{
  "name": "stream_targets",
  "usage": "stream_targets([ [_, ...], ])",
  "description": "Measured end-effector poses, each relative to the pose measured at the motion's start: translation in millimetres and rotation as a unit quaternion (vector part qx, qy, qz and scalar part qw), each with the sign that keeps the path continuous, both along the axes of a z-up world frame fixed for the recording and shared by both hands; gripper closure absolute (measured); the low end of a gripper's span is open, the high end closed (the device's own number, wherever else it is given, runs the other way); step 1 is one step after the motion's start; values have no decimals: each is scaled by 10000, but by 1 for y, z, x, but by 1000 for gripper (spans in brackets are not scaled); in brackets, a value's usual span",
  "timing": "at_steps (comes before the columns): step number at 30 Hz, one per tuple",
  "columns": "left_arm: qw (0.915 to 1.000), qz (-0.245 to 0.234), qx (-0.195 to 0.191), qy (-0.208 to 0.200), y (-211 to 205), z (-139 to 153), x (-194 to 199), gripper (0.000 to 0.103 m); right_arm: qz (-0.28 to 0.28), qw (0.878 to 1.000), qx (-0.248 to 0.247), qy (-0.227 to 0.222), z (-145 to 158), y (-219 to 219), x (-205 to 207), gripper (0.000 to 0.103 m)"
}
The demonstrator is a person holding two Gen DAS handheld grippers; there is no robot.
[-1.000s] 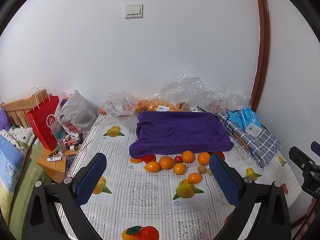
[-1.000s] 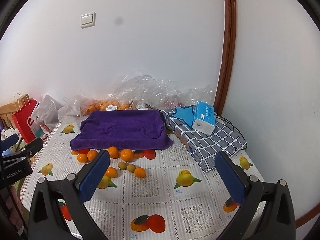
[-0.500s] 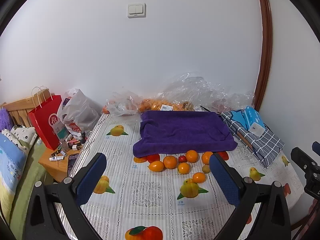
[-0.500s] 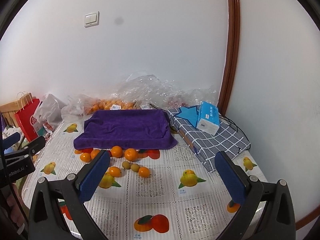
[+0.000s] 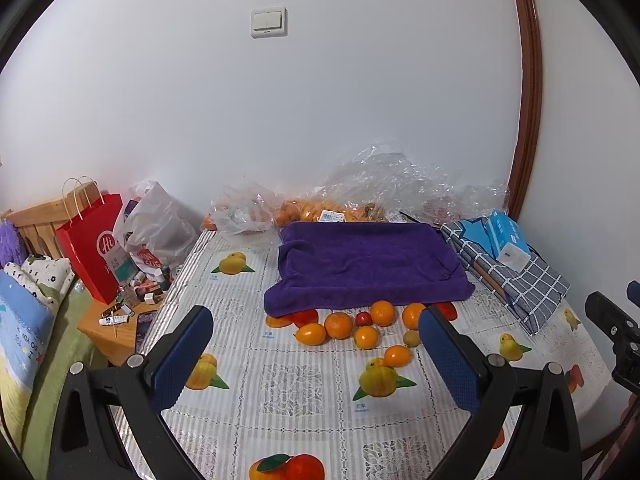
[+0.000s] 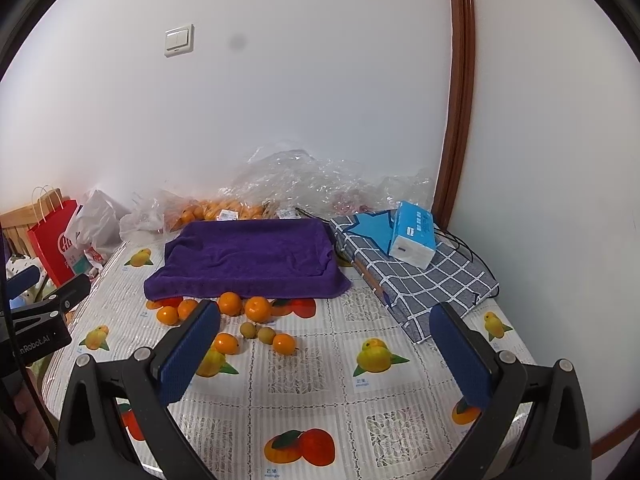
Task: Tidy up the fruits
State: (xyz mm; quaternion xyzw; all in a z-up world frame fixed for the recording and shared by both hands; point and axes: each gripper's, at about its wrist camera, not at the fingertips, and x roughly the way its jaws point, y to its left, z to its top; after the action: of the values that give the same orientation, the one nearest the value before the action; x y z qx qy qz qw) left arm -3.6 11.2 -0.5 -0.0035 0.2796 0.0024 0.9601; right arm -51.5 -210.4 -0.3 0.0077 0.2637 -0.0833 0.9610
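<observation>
Oranges and small fruits lie clustered on the fruit-print bench just before a purple towel, as the left gripper and right gripper hover above, fingers spread wide and empty. Both have edged nearer since a second ago. White wall and plastic bags lie behind.

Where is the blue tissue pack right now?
In the right wrist view, the blue tissue pack lies on the checked cloth, right of the purple towel, near the brown door frame.
</observation>
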Motion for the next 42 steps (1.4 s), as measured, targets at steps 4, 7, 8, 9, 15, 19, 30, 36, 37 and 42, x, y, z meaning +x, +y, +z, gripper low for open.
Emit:
stream_targets([
  [4,10000,-4,22,-8,-1,0,0,0,47,10000,26,5,0,-1,2,0],
  [7,10000,-15,1,-9,-2,-1,1,0,47,10000,-3,6,-2,0,4,0],
  [8,10000,-14,-3,-4,-2,-1,2,0,41,10000,-9,1,-3,1,4,0],
  [9,10000,-16,-9,5,-2,-1,3,0,40,10000,-14,7,-4,1,5,0],
  [15,9999,-72,-30,67,-3,-6,12,0,9,9999,-134,40,-10,2,15,0],
  [19,9998,-124,-65,128,-4,-9,19,0,-1,9998,-132,116,-15,1,24,0],
  [30,9997,13,-51,230,4,-25,50,0,-195,9988,-321,311,-34,1,55,0],
  [36,9987,78,-128,491,16,-49,70,0,-1,9956,-580,736,-70,7,82,0],
  [37,9983,118,-155,549,19,-53,74,0,68,9956,-514,780,-76,6,85,0],
  [42,9962,47,-217,847,29,-79,90,0,310,9943,-19,1022,-104,2,102,0],
])
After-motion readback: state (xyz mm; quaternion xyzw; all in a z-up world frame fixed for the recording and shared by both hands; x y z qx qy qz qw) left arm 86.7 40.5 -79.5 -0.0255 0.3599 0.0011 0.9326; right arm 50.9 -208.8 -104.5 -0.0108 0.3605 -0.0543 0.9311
